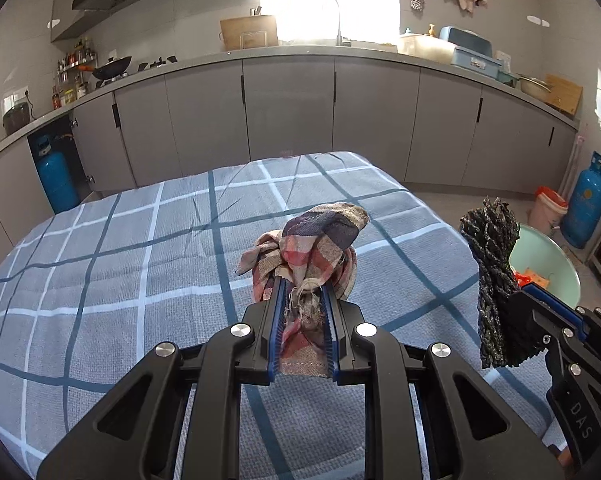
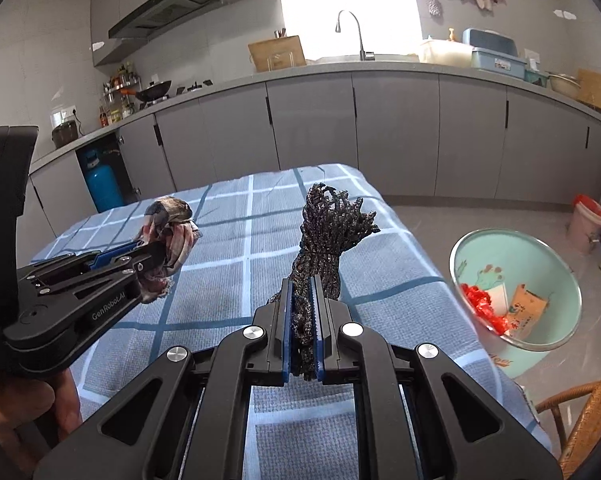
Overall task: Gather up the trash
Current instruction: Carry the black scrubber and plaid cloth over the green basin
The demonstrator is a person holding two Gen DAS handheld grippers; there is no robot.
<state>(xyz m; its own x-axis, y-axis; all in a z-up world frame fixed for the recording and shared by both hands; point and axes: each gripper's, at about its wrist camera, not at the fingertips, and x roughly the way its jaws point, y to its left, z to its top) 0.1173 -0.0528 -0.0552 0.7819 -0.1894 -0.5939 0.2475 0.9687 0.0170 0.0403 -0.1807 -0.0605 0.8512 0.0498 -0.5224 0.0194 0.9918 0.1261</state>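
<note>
Counts, visible items only:
- Grippers: 2, the left gripper [image 1: 303,292] and the right gripper [image 2: 303,280].
- Held scraps: 2, one plaid rag [image 1: 316,240] and one dark mesh bundle [image 2: 328,232].
- Basins: 1, a mint basin [image 2: 540,256] at lower right, holding 1 red crumpled scrap [image 2: 478,300] and 2 paper or card pieces; more may be hidden.
- Gas cylinders: 2 blue, one in the open cabinet [image 1: 56,180] at left, one at right edge [image 1: 586,204].
- Buckets: 1, red-lidded [image 2: 586,220].
- Tables: 1, checked cloth [image 1: 140,240].
- Faucets: 1 [image 2: 354,32].
- Woks: 1 [image 2: 154,90].
- Range hoods: 1 [image 2: 164,8].
- Cutting boards: 2, centre [image 2: 276,54] and far right [image 2: 594,88].
- Wicker chairs: 1 [image 2: 592,420], lower right.
</note>
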